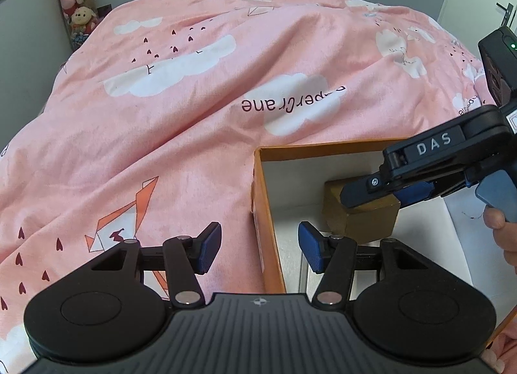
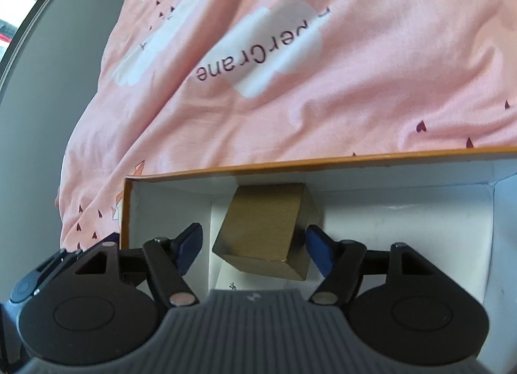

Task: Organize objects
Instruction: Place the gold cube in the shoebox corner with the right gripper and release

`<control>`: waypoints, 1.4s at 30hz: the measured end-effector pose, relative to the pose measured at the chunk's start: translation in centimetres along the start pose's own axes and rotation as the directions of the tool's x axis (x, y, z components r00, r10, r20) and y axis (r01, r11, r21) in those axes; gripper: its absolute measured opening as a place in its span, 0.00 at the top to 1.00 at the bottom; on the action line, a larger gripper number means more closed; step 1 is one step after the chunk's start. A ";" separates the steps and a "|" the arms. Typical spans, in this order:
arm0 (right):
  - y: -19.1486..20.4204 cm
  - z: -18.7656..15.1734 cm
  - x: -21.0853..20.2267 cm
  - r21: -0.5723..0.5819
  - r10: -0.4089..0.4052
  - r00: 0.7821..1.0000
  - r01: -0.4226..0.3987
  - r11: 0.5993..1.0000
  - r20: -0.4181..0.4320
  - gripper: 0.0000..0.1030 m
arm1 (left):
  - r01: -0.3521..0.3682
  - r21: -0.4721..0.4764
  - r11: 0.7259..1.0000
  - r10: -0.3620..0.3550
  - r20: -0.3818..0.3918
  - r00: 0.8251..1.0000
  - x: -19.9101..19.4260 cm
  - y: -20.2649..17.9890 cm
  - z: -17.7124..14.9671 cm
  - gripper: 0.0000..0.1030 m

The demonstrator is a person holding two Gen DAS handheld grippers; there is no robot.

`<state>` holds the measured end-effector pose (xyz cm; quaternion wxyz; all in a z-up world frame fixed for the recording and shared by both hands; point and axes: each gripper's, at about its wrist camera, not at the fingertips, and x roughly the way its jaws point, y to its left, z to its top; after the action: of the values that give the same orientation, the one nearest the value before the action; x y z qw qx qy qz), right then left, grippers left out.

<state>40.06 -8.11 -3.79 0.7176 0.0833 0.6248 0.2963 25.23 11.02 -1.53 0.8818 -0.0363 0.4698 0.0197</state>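
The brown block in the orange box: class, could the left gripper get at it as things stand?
Probably not yet. The right gripper straddles the brown block, its fingers flanking both sides, while the left gripper hovers over the orange box's wall.

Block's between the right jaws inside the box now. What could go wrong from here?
1. The block sits skewed to the right gripper; its pads look clear of it, so closing may catch corners and twist it.
2. The box rests on a soft, rumpled duvet; pushing down could tip it.
3. The left gripper, open, straddles the box wall and could snag it.
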 end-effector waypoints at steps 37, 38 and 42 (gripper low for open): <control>-0.9 -1.2 1.5 0.074 0.058 0.998 -0.061 0.995 0.036 0.38 | 0.032 -0.028 0.999 -0.032 -0.034 0.999 0.8 0.9 -0.8 0.39; -1.1 -1.2 1.4 0.095 0.069 0.997 -0.073 0.993 0.042 0.38 | 0.029 -0.031 0.999 -0.030 -0.030 0.999 0.9 0.9 -0.8 0.39; -0.6 -0.8 0.6 0.118 0.074 0.993 -0.085 0.989 0.093 0.38 | 0.035 -0.050 0.998 -0.036 -0.032 0.999 1.2 1.2 -0.6 0.39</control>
<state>39.51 -8.54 -4.75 0.7255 0.1647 0.6056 0.2822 25.35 12.12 -2.87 0.8731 -0.0668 0.4828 0.0151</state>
